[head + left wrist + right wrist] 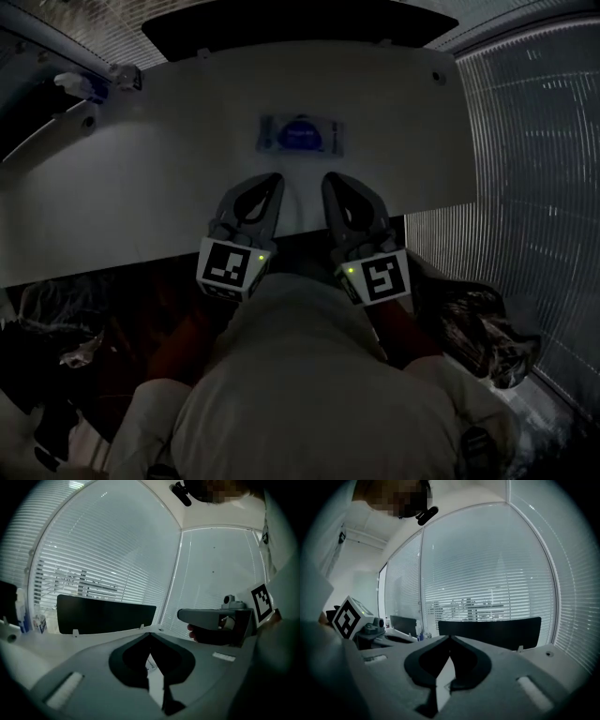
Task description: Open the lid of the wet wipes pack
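Observation:
The wet wipes pack (300, 136) lies flat on the white table (141, 178), blue with a dark oval lid in its middle that looks closed. Both grippers hover side by side over the table's near edge and point at the pack, a short way from it. My left gripper (273, 179) (150, 634) has its jaws together at the tips, with nothing in them. My right gripper (329, 178) (450, 637) is likewise shut and empty. Through the left jaws' gap a sliver of printed white wrapper (151, 664) shows.
A black panel (300, 28) stands along the table's far edge, with window blinds (534, 141) behind and to the right. Small bottles (94, 86) sit at the far left corner. The person's lap (309, 375) fills the near side, with dark bags (487, 328) beside it.

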Motion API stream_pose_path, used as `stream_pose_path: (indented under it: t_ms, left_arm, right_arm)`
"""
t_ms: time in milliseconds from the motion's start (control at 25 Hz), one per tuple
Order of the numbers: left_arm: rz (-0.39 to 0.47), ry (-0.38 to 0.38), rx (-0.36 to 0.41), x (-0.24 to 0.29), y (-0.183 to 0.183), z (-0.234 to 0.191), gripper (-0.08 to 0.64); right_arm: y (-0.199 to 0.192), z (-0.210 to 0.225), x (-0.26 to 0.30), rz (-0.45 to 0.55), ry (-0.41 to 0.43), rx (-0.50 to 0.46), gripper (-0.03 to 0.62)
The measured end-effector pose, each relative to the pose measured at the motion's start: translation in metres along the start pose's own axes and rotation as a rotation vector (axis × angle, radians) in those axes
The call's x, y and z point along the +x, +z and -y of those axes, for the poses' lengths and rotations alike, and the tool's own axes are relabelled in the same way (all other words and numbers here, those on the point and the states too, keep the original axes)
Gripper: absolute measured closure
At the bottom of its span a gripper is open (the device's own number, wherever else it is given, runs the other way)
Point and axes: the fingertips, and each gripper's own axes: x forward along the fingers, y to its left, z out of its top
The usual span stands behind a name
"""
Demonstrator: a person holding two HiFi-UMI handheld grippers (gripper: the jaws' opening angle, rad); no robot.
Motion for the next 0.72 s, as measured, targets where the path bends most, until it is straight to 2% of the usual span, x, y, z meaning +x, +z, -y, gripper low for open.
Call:
stream_pose_path:
  t_ms: [400, 600, 720]
  left_arm:
    - [-0.067, 0.034, 0.019, 0.034, -0.032, -0.028, 0.557]
    - [-0.128, 0.062, 0.014, 0.048, -0.068, -0.042, 0.557]
    - [-0.163, 0.077, 0.008, 0.055, -0.088, -0.050, 0.557]
  right_arm:
    - [-0.036, 0.030, 0.036, -0.067, 0.041, 0.008, 0.591]
    - [-0.072, 0.041, 0.050, -0.140, 0.059, 0.017, 0.591]
    - [-0.088, 0.038, 0.061, -0.175, 0.098, -0.002, 0.591]
